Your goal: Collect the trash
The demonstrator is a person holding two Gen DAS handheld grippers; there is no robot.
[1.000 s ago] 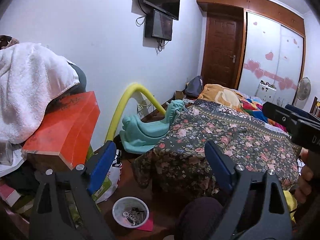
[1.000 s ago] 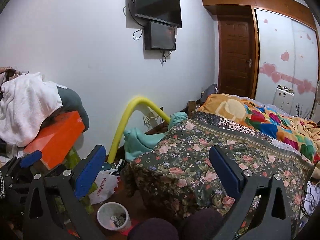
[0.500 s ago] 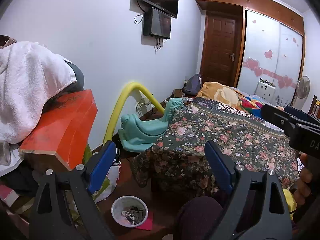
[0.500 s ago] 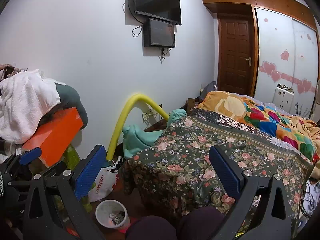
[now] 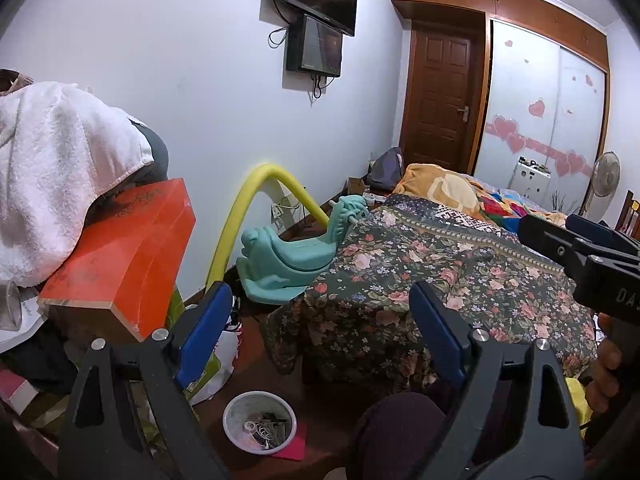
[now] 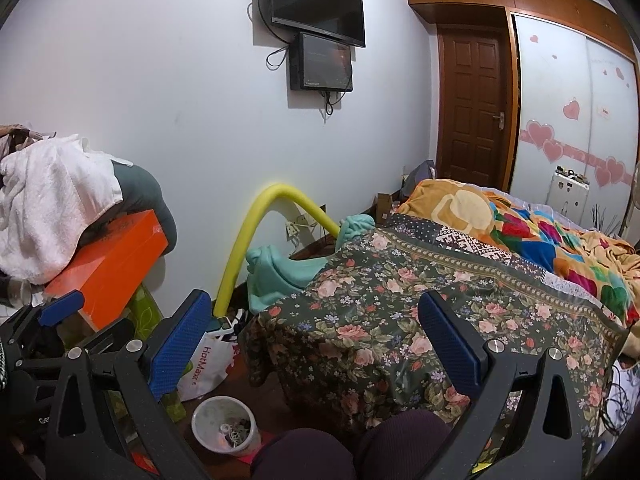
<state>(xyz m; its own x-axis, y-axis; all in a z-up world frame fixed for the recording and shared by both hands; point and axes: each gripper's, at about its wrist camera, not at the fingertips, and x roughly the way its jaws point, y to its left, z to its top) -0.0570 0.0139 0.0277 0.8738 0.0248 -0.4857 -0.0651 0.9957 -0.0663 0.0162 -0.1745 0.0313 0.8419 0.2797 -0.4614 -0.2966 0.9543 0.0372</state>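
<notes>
A small white tub (image 5: 259, 423) holding bits of scrap stands on the brown floor below my left gripper; it also shows in the right wrist view (image 6: 226, 425). A white HotMaxx plastic bag (image 6: 208, 364) lies on the floor by the bed corner. My left gripper (image 5: 320, 328) is open and empty, held high over the floor. My right gripper (image 6: 316, 336) is open and empty, beside the left one, whose blue fingertip (image 6: 62, 308) shows at its left. The right gripper's side (image 5: 580, 252) shows at the right of the left wrist view.
A bed with a floral cover (image 6: 400, 304) fills the right. A teal rocking toy (image 5: 288, 252) and a yellow foam tube (image 5: 240, 220) stand by the wall. An orange box (image 5: 120, 256) under white towels (image 5: 52, 168) sits left. My knees (image 6: 360, 440) are below.
Both views have shifted only slightly; both grippers stay open and empty.
</notes>
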